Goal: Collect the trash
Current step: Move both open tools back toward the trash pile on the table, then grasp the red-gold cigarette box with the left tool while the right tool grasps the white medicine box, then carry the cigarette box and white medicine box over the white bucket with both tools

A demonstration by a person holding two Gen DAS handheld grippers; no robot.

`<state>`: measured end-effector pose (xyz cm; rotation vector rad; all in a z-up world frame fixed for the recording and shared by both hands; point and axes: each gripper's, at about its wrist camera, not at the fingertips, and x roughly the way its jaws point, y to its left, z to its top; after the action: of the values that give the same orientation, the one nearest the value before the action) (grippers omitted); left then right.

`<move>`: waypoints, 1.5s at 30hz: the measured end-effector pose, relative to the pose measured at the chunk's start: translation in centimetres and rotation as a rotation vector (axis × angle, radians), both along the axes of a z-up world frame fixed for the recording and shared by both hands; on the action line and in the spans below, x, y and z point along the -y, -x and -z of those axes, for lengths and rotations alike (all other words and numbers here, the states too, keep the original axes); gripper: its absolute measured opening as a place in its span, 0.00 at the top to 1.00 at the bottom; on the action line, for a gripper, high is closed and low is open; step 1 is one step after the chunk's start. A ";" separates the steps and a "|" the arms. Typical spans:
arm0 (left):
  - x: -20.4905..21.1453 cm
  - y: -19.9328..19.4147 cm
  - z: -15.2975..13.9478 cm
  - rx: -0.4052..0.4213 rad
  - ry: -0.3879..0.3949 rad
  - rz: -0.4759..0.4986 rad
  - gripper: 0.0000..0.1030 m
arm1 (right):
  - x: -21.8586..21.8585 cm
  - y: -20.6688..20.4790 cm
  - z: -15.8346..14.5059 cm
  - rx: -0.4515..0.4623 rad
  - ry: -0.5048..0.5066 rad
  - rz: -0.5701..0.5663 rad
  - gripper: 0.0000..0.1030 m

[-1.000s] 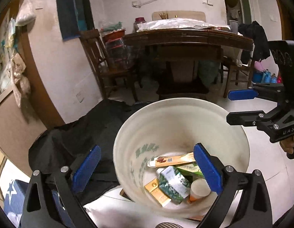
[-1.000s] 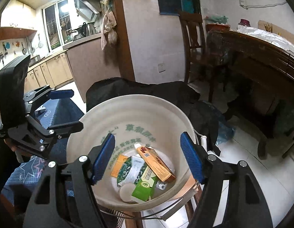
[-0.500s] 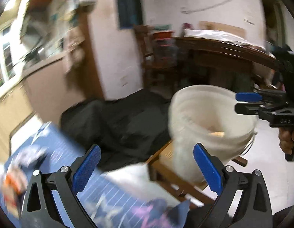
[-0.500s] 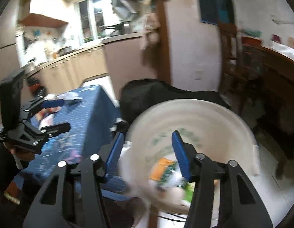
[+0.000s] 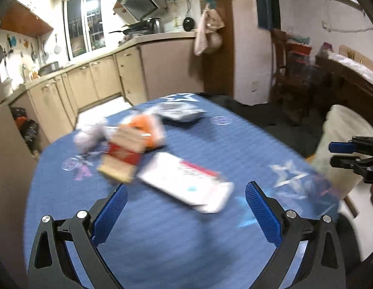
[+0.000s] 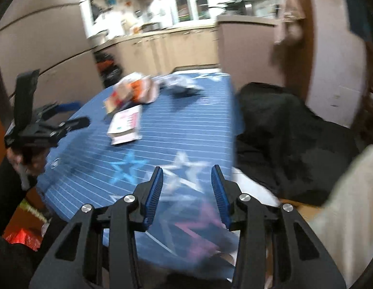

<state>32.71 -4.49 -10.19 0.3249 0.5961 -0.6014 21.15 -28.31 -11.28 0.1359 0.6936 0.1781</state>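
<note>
Trash lies on a blue star-patterned tablecloth point(image 5: 162, 228): a white flat box point(image 5: 186, 183), a red and tan carton point(image 5: 122, 156), an orange wrapper point(image 5: 147, 126) and a grey crumpled wrapper point(image 5: 181, 112). My left gripper point(image 5: 186, 214) is open and empty, just short of the white box. My right gripper point(image 6: 187, 192) is open and empty over the tablecloth's near edge point(image 6: 176, 168); the white box point(image 6: 126, 125) lies farther off to its left. The cream bucket point(image 5: 340, 144) stands off the table's right side, also at the right wrist view's right edge point(image 6: 350, 204).
A black bag point(image 6: 282, 139) lies beside the table, between it and the wall. Kitchen cabinets point(image 5: 102, 79) run behind the table. A dark wooden table and chair point(image 5: 294, 77) stand at the far right. Both views are motion-blurred.
Both grippers have swung left from over the bucket to the blue table. The right gripper's jaws have narrowed but stay open. The bucket now sits at the right edge of both views.
</note>
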 end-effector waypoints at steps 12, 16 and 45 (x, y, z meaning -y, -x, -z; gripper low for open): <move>-1.7 -11.6 1.5 0.018 -0.078 0.048 0.05 | -6.6 -6.6 -0.5 -0.011 0.004 -0.111 0.22; 0.1 -13.4 3.5 0.021 -0.170 0.087 0.05 | -6.6 -7.4 0.1 -0.044 -0.004 -0.097 0.22; -11.0 -0.2 1.3 -0.080 0.003 -0.326 0.41 | -14.5 -17.4 2.9 -0.167 0.180 -0.165 0.42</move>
<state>32.87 6.52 -11.47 0.1954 0.7079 -0.3025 38.53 -13.78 -14.18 -0.0804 0.8844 0.2627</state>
